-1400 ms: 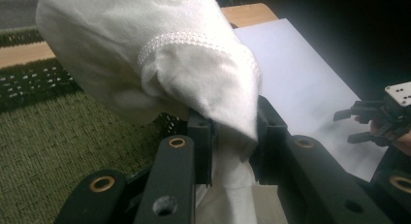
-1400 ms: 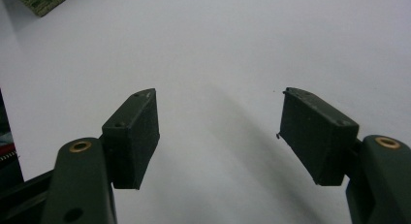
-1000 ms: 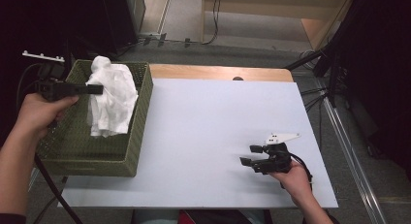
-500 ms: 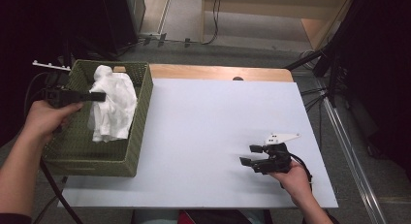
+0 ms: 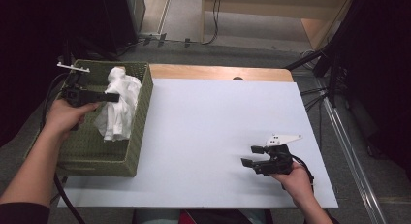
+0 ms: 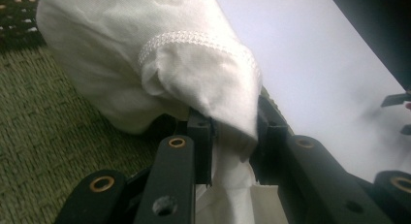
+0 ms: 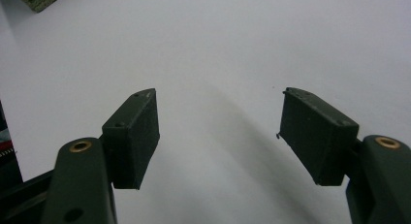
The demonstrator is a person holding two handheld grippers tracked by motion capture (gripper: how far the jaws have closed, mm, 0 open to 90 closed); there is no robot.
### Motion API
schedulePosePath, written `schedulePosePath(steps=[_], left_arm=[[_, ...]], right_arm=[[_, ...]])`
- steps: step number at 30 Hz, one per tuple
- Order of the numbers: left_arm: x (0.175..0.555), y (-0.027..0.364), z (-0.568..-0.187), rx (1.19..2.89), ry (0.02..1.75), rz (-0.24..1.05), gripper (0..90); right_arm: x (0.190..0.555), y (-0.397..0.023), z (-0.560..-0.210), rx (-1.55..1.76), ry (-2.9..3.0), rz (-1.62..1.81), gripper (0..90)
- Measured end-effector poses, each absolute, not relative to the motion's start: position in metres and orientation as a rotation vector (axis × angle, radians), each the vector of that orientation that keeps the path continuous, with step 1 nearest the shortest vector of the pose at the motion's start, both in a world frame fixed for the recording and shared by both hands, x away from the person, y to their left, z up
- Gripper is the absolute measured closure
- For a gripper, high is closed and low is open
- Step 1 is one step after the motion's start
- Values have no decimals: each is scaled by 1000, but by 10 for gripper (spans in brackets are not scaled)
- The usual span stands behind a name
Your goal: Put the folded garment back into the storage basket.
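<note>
Left claw [image 5: 112, 97] pinching white cloth [image 5: 118, 103] over green basket [image 5: 97, 156] | right claw [image 5: 254, 155] spread, resting on bench [image 5: 208, 127]

High view looks down on the table [image 5: 213, 136]; both tongs cameras skim it closely, sharing its white top.

We see the tabletop [image 5: 208, 132] bare across mid frame, free passage btwn both sides. At left, basket [image 5: 138, 122] walls and white cloth [image 5: 118, 107] crowd the interior.
</note>
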State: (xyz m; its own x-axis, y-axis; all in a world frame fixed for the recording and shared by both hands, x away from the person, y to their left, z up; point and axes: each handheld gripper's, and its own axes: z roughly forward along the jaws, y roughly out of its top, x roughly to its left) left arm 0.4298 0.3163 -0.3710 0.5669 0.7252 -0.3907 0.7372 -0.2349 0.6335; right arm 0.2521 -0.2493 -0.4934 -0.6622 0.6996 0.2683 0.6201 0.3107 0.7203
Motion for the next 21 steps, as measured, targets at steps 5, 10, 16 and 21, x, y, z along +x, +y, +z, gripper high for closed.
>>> schedulePosePath(steps=[5,10,16,21], left_arm=[[442,316,-383,1969,1170,-5,740],[451,320,-396,1949,1204,2,738],[456,319,-403,1956,1205,67,729],[457,317,-406,1955,1204,138,610]], right_arm=[[250,-250,-493,1252,2458,1284,284],[248,-253,-493,1264,2451,1289,285],[246,-255,-493,1270,2444,1285,285],[245,-256,-494,1272,2439,1284,285]])
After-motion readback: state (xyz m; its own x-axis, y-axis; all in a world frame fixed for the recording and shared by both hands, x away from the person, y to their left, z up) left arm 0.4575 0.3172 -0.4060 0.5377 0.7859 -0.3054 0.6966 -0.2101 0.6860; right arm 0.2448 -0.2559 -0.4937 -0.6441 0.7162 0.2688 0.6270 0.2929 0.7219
